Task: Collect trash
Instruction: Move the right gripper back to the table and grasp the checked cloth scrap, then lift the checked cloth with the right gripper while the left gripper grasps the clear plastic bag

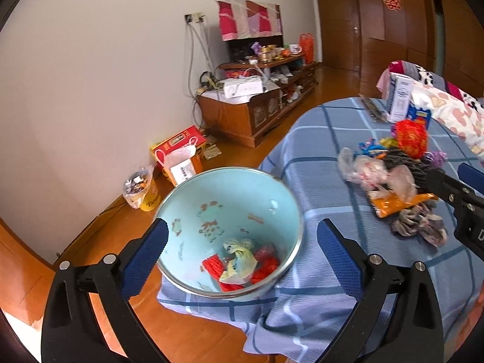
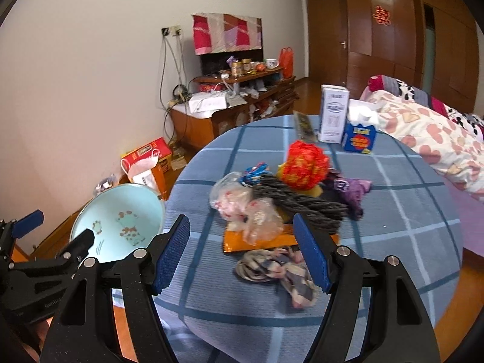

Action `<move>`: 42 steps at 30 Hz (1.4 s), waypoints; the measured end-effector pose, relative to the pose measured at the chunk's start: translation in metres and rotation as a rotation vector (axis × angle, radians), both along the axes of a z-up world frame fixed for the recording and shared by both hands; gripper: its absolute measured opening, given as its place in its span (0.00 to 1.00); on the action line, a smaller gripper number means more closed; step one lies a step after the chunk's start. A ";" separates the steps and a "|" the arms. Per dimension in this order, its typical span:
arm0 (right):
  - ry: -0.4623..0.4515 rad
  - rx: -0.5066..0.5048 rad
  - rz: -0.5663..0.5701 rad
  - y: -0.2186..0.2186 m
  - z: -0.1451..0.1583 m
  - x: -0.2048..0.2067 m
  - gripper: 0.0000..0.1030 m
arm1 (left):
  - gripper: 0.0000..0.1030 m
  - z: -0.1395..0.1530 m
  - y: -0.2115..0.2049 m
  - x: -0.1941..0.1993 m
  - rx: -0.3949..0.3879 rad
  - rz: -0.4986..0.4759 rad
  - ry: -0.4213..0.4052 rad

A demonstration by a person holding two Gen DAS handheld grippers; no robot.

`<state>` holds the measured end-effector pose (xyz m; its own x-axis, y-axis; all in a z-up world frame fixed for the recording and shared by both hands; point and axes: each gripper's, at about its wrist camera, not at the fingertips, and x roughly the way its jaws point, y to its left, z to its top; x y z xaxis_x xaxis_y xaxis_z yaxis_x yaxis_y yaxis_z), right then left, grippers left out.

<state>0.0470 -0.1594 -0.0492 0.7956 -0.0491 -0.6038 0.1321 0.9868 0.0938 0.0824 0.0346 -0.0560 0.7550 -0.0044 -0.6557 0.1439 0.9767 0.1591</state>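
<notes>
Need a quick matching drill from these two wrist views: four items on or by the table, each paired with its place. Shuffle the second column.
Things:
1. red crumpled wrapper
2. orange snack packet
3. light blue bin
4. white carton

Places:
A. standing upright at the table's far edge, beside the blue tissue box
B. at the table's edge, some trash already inside
C. on top of the pile, behind the grey rope
D. flat on the blue checked tablecloth, under a clear plastic bag

Pairs: 1-C, 2-D, 3-B, 4-A
</notes>
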 end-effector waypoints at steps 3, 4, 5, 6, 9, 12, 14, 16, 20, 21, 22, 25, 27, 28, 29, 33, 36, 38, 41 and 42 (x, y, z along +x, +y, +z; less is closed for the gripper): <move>-0.011 -0.002 -0.014 -0.006 0.003 -0.008 0.68 | 0.94 0.003 -0.008 -0.006 0.003 -0.019 -0.010; -0.015 -0.004 -0.021 -0.008 0.003 -0.010 0.68 | 0.94 0.003 -0.010 -0.008 0.002 -0.025 -0.011; -0.017 -0.003 -0.026 -0.010 0.004 -0.012 0.68 | 0.94 0.004 -0.012 -0.009 0.003 -0.028 -0.013; -0.018 -0.002 -0.029 -0.011 0.003 -0.014 0.68 | 0.94 0.004 -0.014 -0.011 0.007 -0.031 -0.016; -0.023 0.004 -0.043 -0.018 0.004 -0.018 0.68 | 0.94 0.003 -0.022 -0.014 0.016 -0.043 -0.015; -0.032 0.015 -0.088 -0.036 0.004 -0.026 0.68 | 0.94 0.001 -0.028 -0.017 0.023 -0.056 -0.013; -0.024 0.025 -0.125 -0.050 -0.001 -0.031 0.67 | 0.94 0.000 -0.031 -0.018 0.025 -0.065 -0.016; -0.010 0.034 -0.162 -0.066 -0.008 -0.037 0.65 | 0.94 -0.005 -0.033 -0.017 0.024 -0.069 -0.009; 0.024 0.040 -0.197 -0.084 -0.024 -0.044 0.61 | 0.94 -0.018 -0.039 -0.014 0.021 -0.080 0.022; 0.032 0.043 -0.198 -0.087 -0.029 -0.045 0.59 | 0.94 -0.022 -0.041 -0.014 0.021 -0.087 0.031; 0.036 0.048 -0.197 -0.088 -0.032 -0.045 0.59 | 0.94 -0.026 -0.043 -0.013 0.021 -0.092 0.040; 0.049 0.058 -0.167 -0.087 -0.040 -0.042 0.58 | 0.93 -0.032 -0.044 -0.009 0.026 -0.096 0.051; 0.052 0.061 -0.142 -0.081 -0.044 -0.038 0.58 | 0.93 -0.034 -0.042 -0.006 0.025 -0.091 0.054; 0.057 0.067 -0.124 -0.079 -0.046 -0.036 0.58 | 0.93 -0.034 -0.041 -0.005 0.022 -0.089 0.055; 0.065 0.072 -0.107 -0.076 -0.049 -0.032 0.58 | 0.93 -0.035 -0.040 -0.003 0.017 -0.086 0.057; 0.114 0.071 -0.050 -0.062 -0.066 -0.012 0.58 | 0.93 -0.036 -0.036 0.002 0.008 -0.082 0.057; 0.181 0.090 -0.006 -0.056 -0.083 0.001 0.32 | 0.93 -0.037 -0.036 0.005 0.012 -0.081 0.063; 0.189 0.092 0.006 -0.054 -0.086 0.002 0.29 | 0.93 -0.038 -0.036 0.007 0.012 -0.079 0.068; 0.174 0.089 0.023 -0.056 -0.080 -0.003 0.22 | 0.93 -0.038 -0.038 0.010 -0.006 -0.079 0.077; 0.161 0.086 0.011 -0.061 -0.074 -0.008 0.21 | 0.93 -0.037 -0.040 0.011 -0.011 -0.081 0.079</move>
